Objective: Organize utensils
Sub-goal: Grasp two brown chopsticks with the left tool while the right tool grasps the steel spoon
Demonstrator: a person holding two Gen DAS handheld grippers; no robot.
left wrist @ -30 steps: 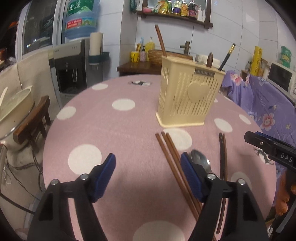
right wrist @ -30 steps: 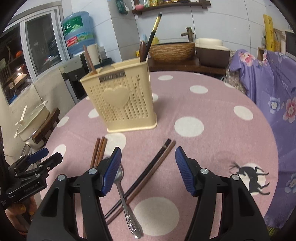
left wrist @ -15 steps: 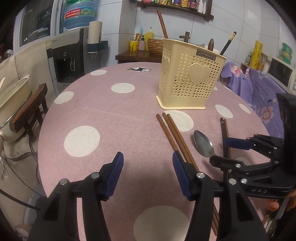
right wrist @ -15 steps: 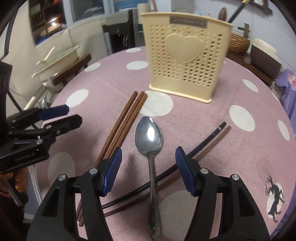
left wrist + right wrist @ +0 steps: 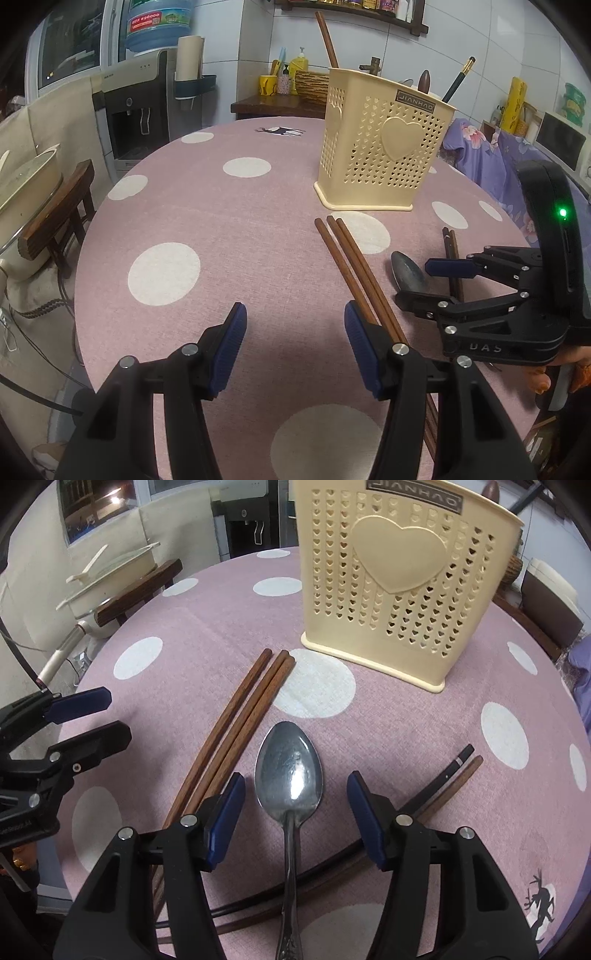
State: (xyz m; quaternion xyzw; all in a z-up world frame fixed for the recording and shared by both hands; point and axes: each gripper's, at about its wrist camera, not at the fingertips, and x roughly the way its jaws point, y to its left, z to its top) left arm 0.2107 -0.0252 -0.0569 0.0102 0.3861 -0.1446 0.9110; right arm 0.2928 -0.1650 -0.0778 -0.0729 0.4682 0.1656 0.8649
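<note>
Dropped my right gripper (image 5: 295,812) low over spoon (image 5: 290,771) in last second, jaws spread, bowl now between pads (no contact yet). Spoon flat on counter (image 5: 221,635) before holder (image 5: 402,583). Left gripper (image 5: 293,349) idle, spread. Pickup looked next.

Home kitchen, tiled walls, water dispenser (image 5: 136,107) left of the utensil holder (image 5: 384,147), bottle-lined shelf (image 5: 354,14) above it, microwave (image 5: 561,142) to its right, polka-dot worktop (image 5: 221,221) beneath

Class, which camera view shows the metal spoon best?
The right wrist view: the spoon lies whole between the right gripper's open fingers. The left wrist view shows only its bowl, partly behind that gripper.
</note>
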